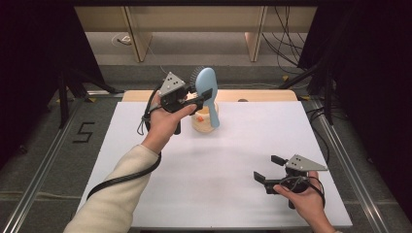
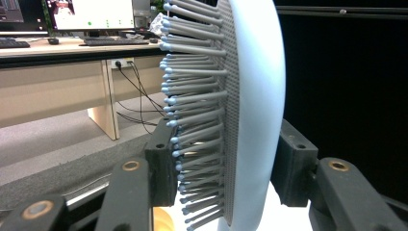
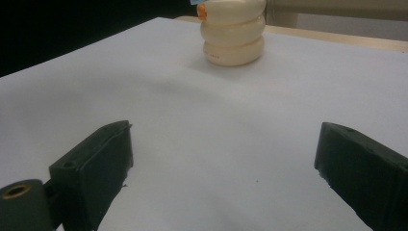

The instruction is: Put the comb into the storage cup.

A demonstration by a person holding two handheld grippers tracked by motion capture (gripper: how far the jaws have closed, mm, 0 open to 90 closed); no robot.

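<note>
Smooth matt plastic hairbrush (image 2: 255,96), glossy cream holder (image 3: 233,36)

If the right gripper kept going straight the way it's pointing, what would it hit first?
Probably the cream ribbed container: it stands ahead between the right gripper's open jaws, with bare white table between. Depth is uncertain.

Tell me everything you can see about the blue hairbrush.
The hairbrush is pale blue, smooth plastic by its look, with an oval head and a tapering handle. A grey dotted pad carries rows of grey bristles with blue ball tips. It is held about upright, head up, above the far part of the white table. The left gripper is shut on it, one jaw against the bristles, the other against its smooth back. Its handle end hangs in front of a cream ribbed container.
</note>
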